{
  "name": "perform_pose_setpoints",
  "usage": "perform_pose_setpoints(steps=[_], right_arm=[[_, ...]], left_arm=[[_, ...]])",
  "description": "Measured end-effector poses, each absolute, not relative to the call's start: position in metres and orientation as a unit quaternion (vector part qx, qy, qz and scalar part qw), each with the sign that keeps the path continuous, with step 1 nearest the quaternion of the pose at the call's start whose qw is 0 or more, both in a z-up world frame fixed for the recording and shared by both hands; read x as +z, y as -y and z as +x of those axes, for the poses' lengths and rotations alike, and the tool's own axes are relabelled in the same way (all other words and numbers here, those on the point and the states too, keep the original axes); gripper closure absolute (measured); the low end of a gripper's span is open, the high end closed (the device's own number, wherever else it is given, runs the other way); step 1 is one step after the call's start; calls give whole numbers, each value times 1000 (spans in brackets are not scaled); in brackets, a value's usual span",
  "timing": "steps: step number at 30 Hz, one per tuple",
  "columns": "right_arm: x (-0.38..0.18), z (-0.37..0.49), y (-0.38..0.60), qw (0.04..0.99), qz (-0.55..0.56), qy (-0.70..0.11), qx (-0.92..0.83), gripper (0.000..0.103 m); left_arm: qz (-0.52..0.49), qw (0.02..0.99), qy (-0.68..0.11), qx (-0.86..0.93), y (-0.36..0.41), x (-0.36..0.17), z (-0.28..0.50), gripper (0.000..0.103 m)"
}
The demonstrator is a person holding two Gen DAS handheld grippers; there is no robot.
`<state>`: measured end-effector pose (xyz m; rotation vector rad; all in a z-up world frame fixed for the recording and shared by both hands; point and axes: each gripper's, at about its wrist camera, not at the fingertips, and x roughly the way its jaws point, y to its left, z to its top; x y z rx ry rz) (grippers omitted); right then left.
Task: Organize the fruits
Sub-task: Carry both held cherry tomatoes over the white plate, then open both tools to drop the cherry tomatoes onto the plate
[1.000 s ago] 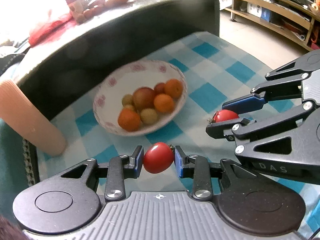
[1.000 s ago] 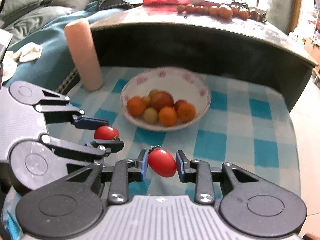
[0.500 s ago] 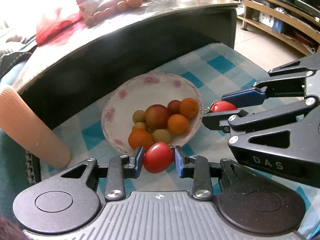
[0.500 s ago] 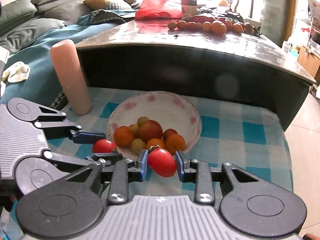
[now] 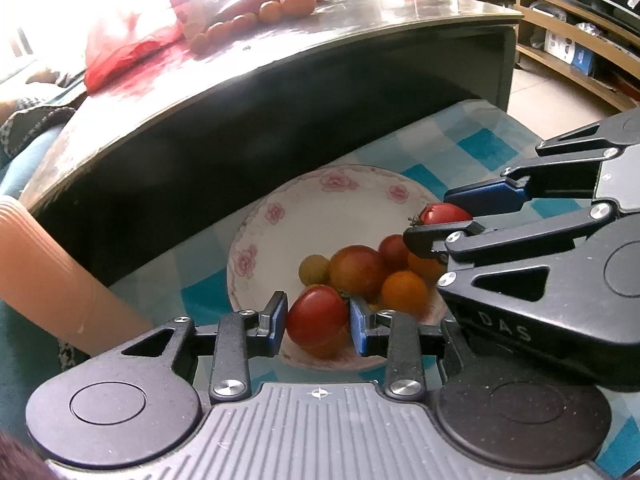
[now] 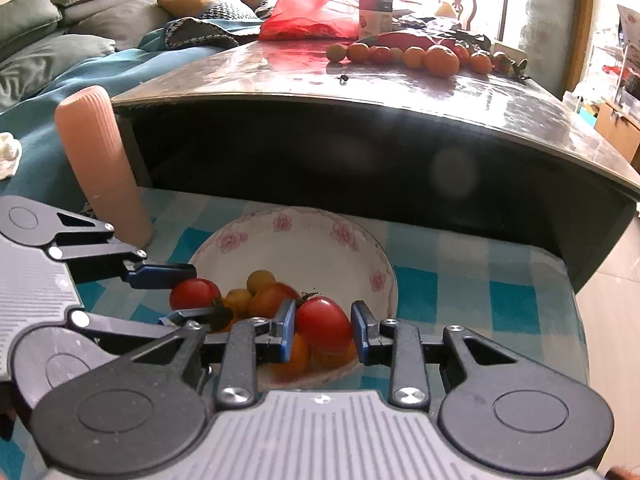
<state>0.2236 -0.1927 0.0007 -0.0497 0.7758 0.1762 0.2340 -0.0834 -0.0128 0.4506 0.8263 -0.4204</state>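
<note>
Holding one red tomato in each gripper above the flowered bowl [image 5: 256, 236]

Left wrist view: left gripper [image 5: 318, 317] pinches a tomato [image 5: 316, 314] over the bowl's near rim; right gripper [image 5: 444, 220] grips another. Right wrist view: right gripper [image 6: 323, 326] clamps its tomato [image 6: 325, 324] above fruit piled in the bowl [image 6: 320, 236]; a pink cylinder [image 6: 100, 168] stands beside

There are 2 grippers, and each holds 1 red tomato [image 5: 318, 313] [image 6: 323, 324]. 1 flowered bowl [image 5: 280, 216] sits near the cloth's back edge. 1 pink cup [image 6: 100, 160] stands at its left corner.
</note>
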Motion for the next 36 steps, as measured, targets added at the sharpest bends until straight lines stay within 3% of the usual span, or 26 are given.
perform_pose_setpoints(steps=[36], right_arm=[[-21,252,198,918,-7,-388,85,57]], left_arm=[[209,869,-407,-187,86,-27,257,60]])
